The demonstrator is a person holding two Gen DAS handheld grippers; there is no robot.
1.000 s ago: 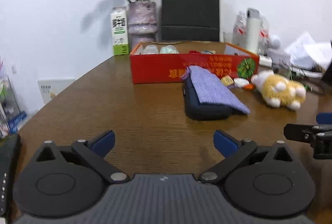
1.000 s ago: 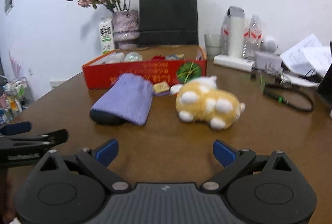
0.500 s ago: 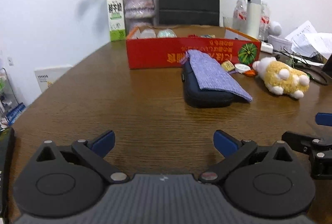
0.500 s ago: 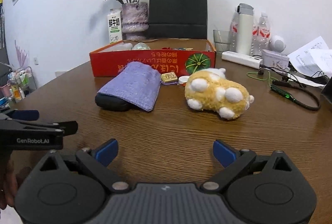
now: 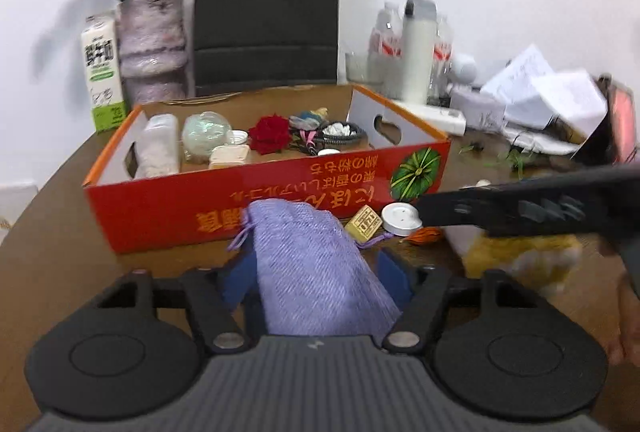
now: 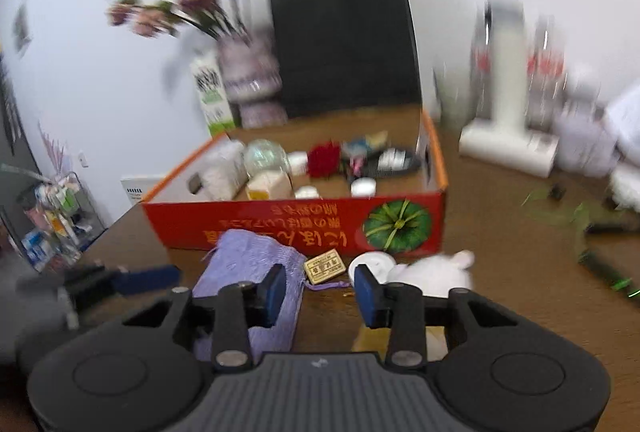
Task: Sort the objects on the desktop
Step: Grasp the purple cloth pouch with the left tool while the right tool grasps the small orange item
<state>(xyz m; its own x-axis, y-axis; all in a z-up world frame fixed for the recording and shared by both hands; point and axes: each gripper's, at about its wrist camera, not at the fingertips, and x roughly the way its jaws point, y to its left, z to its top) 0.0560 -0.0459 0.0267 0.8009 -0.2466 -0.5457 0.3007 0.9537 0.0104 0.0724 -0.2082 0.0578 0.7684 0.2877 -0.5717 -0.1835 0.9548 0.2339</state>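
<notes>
Left gripper (image 5: 316,268): your jaws have just been closing and now flank the lilac woven drawstring pouch (image 5: 316,272) at lower centre of the left view; contact cannot be made out, so count them as spread around it.
Right gripper (image 6: 320,290): your jaws have just been narrowing, part-spread over bare wood; nothing sits between them.
Pouch: it lies on the brown wooden counter (image 5: 52,244), just in front of the red cardboard box (image 5: 168,216), probably waiting to go in.
Plush toy: the yellow and white stuffed animal (image 6: 436,272) lies right of centre in the right view, partly behind your right jaw.
Small items: a gold rectangular tag (image 6: 325,265) and a white round lid (image 6: 370,264) rest near the box front.
Box: open-topped and already holding oddments, so it likely serves as the sorting bin.
</notes>
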